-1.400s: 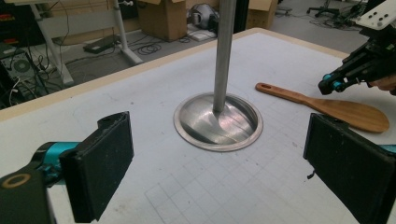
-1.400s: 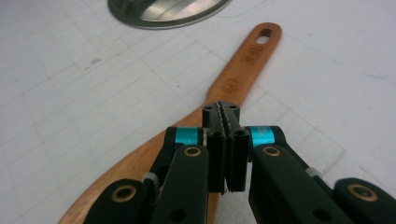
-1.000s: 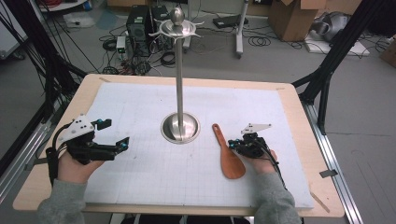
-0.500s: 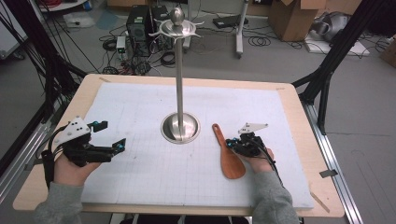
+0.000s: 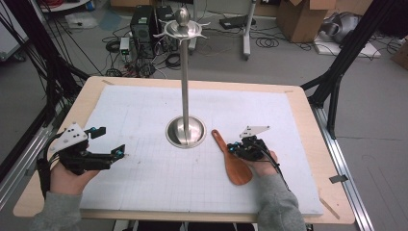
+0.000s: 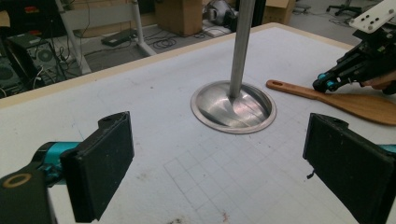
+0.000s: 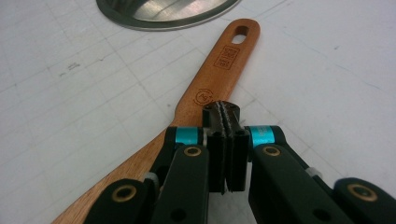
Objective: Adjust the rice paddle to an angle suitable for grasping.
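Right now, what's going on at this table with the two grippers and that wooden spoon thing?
A person sits at the table with a two-jaw gripper in each hand. The right gripper has its jaws shut together just above the handle of a wooden spatula, which lies flat beside the round base of a tall metal stand. Whether the tips touch the wood is hard to tell, but nothing is clamped between them. The left gripper is off to the left, jaws wide open and empty, pointing toward the stand.
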